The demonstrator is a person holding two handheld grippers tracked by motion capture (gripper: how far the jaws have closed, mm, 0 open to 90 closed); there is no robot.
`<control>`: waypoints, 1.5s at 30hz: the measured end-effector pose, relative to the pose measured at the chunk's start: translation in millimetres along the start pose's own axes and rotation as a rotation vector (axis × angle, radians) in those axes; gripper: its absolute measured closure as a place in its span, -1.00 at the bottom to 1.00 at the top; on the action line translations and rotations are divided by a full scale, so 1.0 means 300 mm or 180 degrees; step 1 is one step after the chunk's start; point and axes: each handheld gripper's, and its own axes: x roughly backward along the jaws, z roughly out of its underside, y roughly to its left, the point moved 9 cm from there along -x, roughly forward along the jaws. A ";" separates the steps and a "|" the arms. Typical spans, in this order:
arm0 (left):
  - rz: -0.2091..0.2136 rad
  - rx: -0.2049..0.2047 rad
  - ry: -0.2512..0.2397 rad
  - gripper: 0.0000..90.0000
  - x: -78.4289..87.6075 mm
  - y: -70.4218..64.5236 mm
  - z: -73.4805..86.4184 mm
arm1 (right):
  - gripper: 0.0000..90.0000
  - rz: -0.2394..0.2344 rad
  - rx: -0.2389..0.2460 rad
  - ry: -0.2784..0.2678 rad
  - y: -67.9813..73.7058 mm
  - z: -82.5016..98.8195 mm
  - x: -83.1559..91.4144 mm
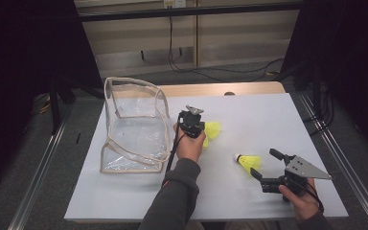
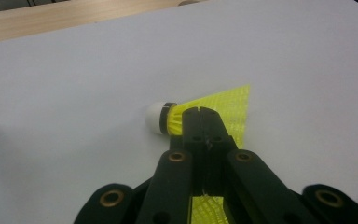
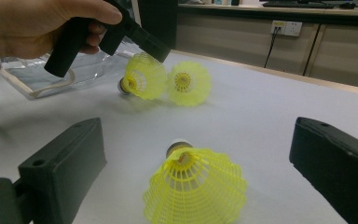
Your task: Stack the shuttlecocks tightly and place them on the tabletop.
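Note:
Three yellow plastic shuttlecocks lie on the white table top. My left gripper is shut on the skirt of one shuttlecock, which rests on its side with its white cork to the left; the jaws are pressed together over the mesh. A second shuttlecock lies just beyond it, touching or nearly so. My right gripper stands open near the front right, its jaws on either side of the third shuttlecock, which lies with its skirt towards the camera and is not touched.
A clear plastic bag with beige trim stands open at the table's left, next to the left hand. A wooden strip runs along the table's far edge. Dark frame posts and cables surround the table.

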 end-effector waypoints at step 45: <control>0.0189 0.0092 -0.0086 0.56 0.004 -0.037 -0.010 | -0.94 -0.0007 0.0012 0.0010 0.005 0.000 -0.002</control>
